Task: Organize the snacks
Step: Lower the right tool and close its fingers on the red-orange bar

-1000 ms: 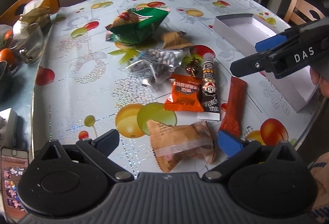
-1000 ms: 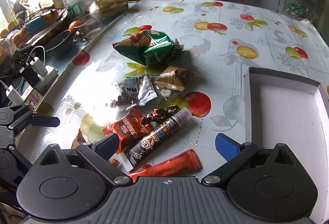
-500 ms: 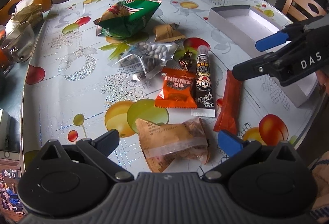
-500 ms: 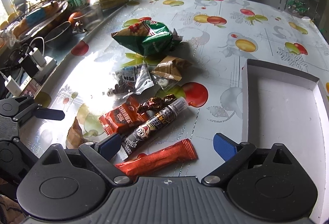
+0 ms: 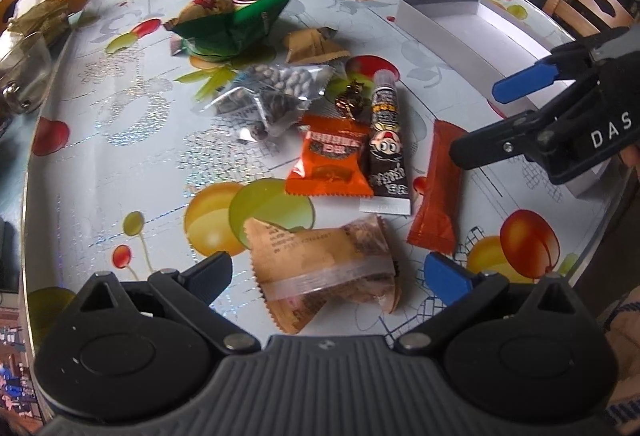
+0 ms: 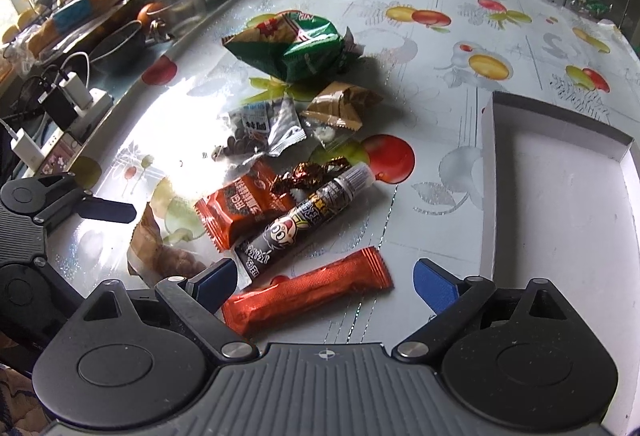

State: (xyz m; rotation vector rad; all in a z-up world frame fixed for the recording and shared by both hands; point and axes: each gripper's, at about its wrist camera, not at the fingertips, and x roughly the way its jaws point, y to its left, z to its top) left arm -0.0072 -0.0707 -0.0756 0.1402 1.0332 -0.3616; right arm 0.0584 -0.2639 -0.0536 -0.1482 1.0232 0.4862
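Left gripper (image 5: 326, 270) first: from its own camera the jaws are spread wide with nothing pinched, and a tan snack pack (image 5: 326, 270) sits on the table (image 5: 120, 155) right between the fingers, not touched by either pad as far as I can see. Just past it lie an orange pouch (image 5: 330, 163), a dark tube (image 5: 387, 151) and a red bar (image 5: 438, 191), side by side, the bar just beyond the blue right pad. Farther back there's a clear nut bag (image 5: 272, 95), a small brown pack (image 5: 312, 45) and a green chip bag (image 5: 236, 19). A white box (image 5: 436, 23) sits off to the right, well apart from the pile, and what shows of it is empty. Over its near end hangs the right gripper (image 5: 480, 119), jaws apart. Switching to the right wrist view: right gripper (image 6: 322, 282) is wide open too, though the jaws have just been closing in a little, nothing clamped. The red bar (image 6: 308, 294) lies between the fingers, its left end close by the left pad; can't tell if it's touching. The tube (image 6: 304, 220) and pouch (image 6: 244, 205) sit just beyond. The box (image 6: 560, 203) is to the right, bare inside. The left gripper (image 6: 108, 211) pokes in from the left edge.
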